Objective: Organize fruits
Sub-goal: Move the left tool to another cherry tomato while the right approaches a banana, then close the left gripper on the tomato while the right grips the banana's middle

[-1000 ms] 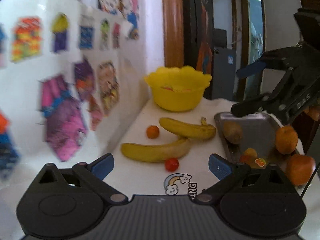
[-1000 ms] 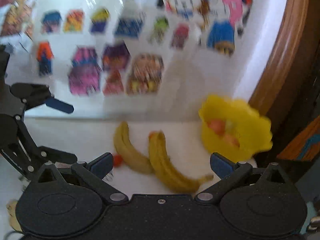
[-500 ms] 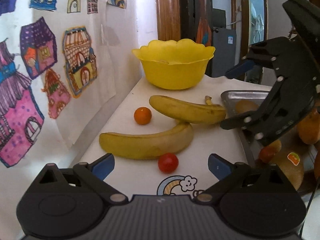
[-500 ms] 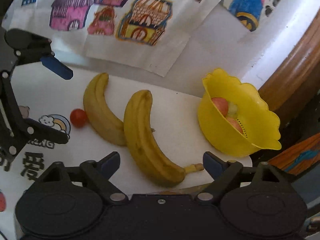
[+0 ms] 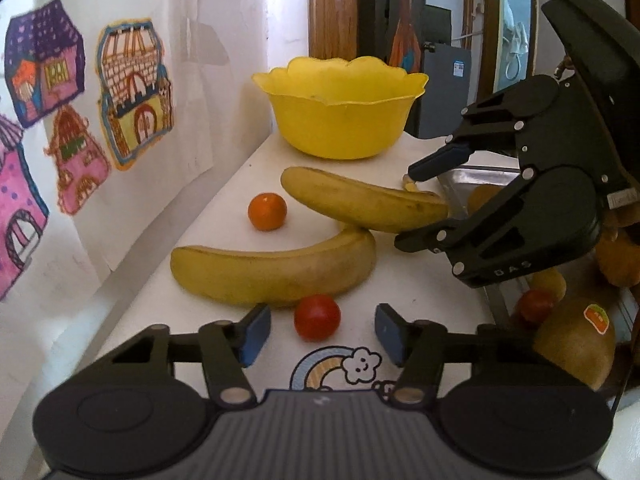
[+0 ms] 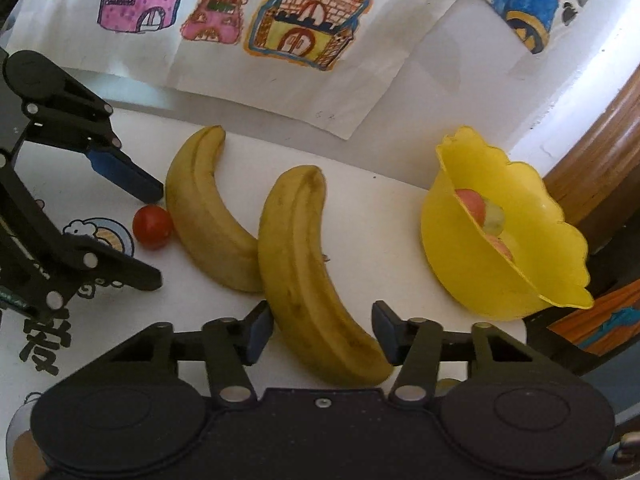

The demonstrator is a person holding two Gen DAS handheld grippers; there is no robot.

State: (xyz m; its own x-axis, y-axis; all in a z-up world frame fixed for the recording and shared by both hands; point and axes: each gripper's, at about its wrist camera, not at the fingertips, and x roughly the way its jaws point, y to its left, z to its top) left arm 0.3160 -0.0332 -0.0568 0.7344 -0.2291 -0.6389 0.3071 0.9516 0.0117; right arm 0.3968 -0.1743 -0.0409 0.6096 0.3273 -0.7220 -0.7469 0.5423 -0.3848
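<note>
Both grippers have closed in on the fruit. Left gripper [image 5: 318, 332], jaws apart, flanks the cherry tomato [image 5: 317, 317] near the counter's front edge; right gripper [image 6: 322, 334], also apart, straddles the far banana [image 6: 308, 276]. Next, probably: clamp, then carry toward the yellow bowl [image 6: 500, 280] at the far end.

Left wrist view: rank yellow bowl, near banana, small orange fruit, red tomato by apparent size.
1. near banana and yellow bowl: alike in extent, and the banana is closer, so unranked.
2. red tomato, slightly bigger-looking than
3. small orange fruit, though nearness may explain that.
</note>
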